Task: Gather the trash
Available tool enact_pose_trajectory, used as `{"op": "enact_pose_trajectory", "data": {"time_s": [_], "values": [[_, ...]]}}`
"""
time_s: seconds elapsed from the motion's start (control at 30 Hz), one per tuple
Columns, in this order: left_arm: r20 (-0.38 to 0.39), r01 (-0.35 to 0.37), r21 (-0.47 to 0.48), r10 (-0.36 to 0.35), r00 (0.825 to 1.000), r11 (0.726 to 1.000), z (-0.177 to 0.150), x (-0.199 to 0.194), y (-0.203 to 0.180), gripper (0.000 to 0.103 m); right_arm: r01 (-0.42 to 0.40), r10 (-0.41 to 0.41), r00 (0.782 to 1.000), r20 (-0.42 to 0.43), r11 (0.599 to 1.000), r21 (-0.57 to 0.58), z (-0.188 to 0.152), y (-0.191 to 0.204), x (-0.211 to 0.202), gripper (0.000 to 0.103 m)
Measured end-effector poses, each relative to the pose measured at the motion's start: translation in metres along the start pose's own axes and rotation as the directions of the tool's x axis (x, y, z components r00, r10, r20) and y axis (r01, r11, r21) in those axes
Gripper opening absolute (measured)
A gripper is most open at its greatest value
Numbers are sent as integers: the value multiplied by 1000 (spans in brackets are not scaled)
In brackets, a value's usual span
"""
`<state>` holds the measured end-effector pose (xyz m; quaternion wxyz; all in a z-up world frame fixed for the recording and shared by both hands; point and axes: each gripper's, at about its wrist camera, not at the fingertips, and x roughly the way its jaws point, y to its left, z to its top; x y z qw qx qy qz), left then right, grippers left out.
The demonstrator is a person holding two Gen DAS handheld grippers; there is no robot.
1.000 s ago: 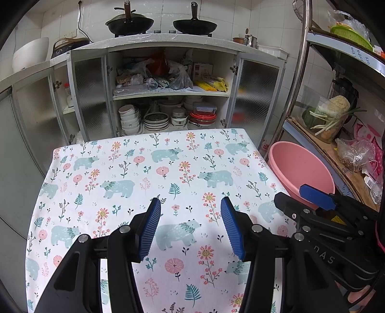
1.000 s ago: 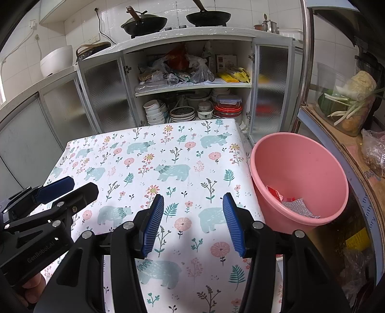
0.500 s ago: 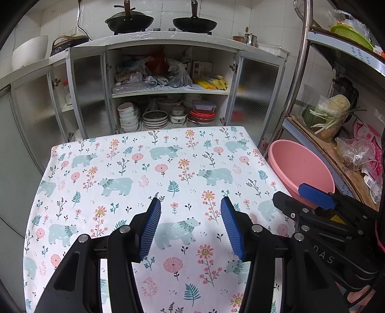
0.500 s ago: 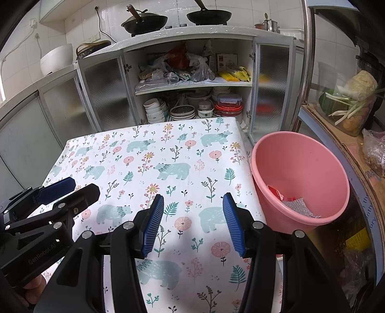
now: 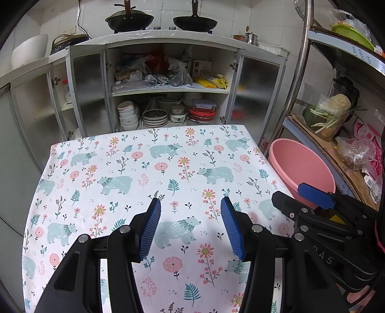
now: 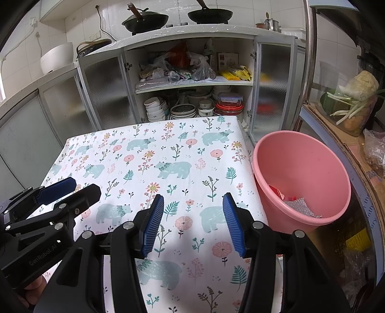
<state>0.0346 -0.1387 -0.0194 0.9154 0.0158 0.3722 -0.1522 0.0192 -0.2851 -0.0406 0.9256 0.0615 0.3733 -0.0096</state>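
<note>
A pink plastic bucket (image 6: 312,156) stands right of the table; inside lie red wrappers (image 6: 278,192) and a silvery piece of wrap (image 6: 299,207). The bucket (image 5: 296,161) also shows in the left wrist view, contents hidden. A floral bear-print tablecloth (image 5: 144,173) covers the table (image 6: 182,149). My left gripper (image 5: 190,224) hovers open over the cloth's near middle, nothing between its blue pads. My right gripper (image 6: 193,221) hovers open above the cloth near the bucket, also empty. Each gripper appears at the edge of the other's view: the right gripper (image 5: 312,195), the left gripper (image 6: 57,190).
An open cabinet (image 5: 168,91) behind the table holds bags, bowls and lidded containers. Two woks (image 5: 130,19) sit on the counter above. On the right a metal rack (image 5: 336,134) carries vegetables and plastic bags. A steel pole (image 6: 310,60) rises beside the bucket.
</note>
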Motion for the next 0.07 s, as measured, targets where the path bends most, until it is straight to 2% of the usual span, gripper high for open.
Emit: {"op": "enact_pose_trajectory", "data": {"time_s": [0.07], "values": [[-2,1,-3,-1,1000,1000,0,0,1,52,0,0,1000,0,1000,0,0,0,0,52]]}}
